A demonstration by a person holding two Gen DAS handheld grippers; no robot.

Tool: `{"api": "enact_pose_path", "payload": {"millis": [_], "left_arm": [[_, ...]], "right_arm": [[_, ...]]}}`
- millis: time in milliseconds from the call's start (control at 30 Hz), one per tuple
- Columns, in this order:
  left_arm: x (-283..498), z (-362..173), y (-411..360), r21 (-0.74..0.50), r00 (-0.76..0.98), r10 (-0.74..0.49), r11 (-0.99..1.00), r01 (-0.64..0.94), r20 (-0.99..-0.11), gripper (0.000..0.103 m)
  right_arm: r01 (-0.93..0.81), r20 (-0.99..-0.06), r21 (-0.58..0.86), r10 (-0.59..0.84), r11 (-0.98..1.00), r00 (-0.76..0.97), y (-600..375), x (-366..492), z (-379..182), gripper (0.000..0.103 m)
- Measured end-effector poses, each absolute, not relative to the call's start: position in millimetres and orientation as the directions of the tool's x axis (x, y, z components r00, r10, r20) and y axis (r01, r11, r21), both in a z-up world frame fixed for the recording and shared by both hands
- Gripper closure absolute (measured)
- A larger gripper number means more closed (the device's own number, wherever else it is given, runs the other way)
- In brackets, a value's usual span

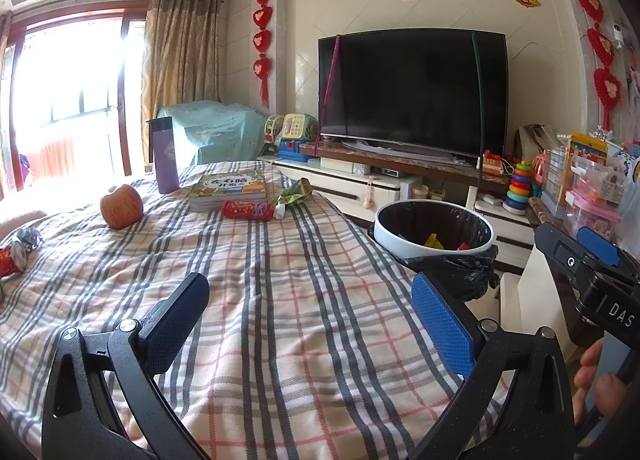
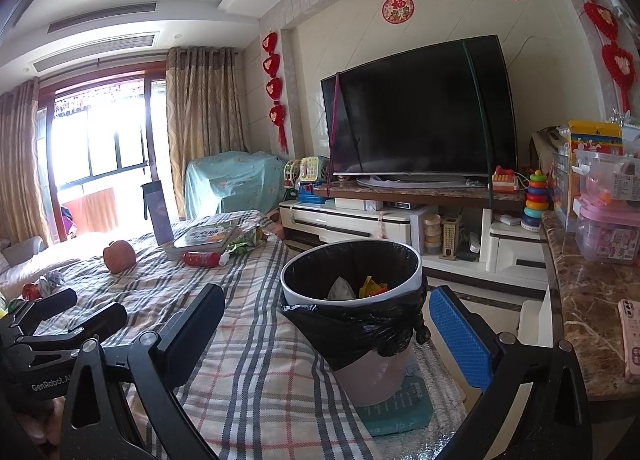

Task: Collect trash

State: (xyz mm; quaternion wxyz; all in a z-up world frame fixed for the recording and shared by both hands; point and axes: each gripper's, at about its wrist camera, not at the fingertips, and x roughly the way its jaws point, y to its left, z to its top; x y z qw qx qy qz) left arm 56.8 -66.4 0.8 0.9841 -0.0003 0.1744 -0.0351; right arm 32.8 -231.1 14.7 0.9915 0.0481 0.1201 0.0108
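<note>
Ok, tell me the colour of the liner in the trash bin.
Black liner; right wrist view shows it best.

My left gripper hangs over the plaid cloth with its blue pads spread wide and nothing between them. Far ahead lie a red can and a crumpled green wrapper, just beside a stack of books. An apple sits far left. To the right, the black-lined bin holds scraps. My right gripper shows at the right edge.
</note>
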Motion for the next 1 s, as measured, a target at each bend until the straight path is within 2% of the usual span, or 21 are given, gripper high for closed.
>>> {"api": "enact_pose_path", "payload": {"millis": [1000], "left_arm": [[62.9,-3.1,-66.8,-0.021,0.929,-0.091,0.996,0.089,-0.360,0.000]], "right_arm": [[-0.022,-0.259,0.116,0.051,0.993,0.965,-232.2,38.8,11.6,0.000]]}}
